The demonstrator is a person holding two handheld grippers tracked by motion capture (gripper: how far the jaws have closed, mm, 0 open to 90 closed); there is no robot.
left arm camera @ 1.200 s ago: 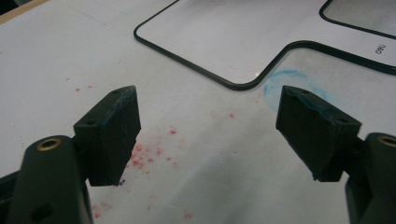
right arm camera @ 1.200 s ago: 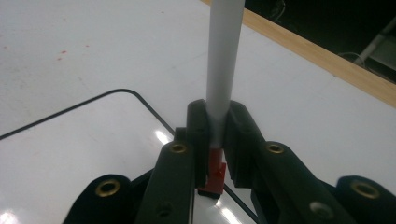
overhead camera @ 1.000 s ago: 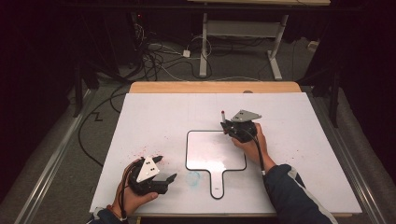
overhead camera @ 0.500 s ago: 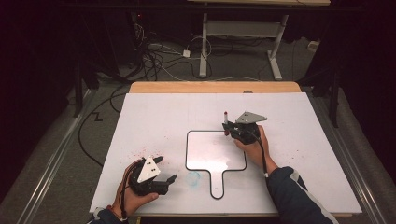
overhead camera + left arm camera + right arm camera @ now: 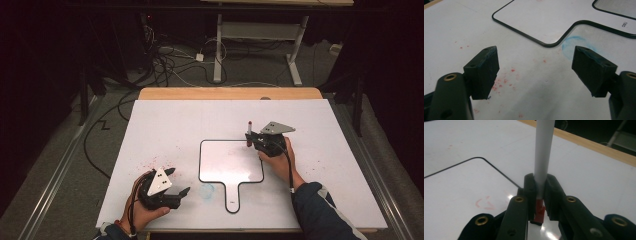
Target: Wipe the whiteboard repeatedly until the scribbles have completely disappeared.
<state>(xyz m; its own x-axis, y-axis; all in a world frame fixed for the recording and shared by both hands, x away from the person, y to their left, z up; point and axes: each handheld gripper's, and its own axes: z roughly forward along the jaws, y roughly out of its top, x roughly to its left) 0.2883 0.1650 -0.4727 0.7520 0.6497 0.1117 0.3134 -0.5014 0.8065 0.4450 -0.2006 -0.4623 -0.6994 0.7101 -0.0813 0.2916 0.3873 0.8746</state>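
High view: right gripper clamps an upright marker at the upper right corner of the paddle-shaped whiteboard on the white tabletop; left gripper rests near the lower left, jaws wide.
Left gripper view: jaws spread, nothing between; blue smudge beside the whiteboard handle.
Right gripper view: jaws tight on the marker, red end down; faint red marks on the whiteboard.

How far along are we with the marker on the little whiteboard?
Done: the right tongs are clamped on the red marker, upright at the whiteboard corner. In hand: faint red strokes beside the tip. Left: the board looks mostly blank; the left tongs sit open, idle.
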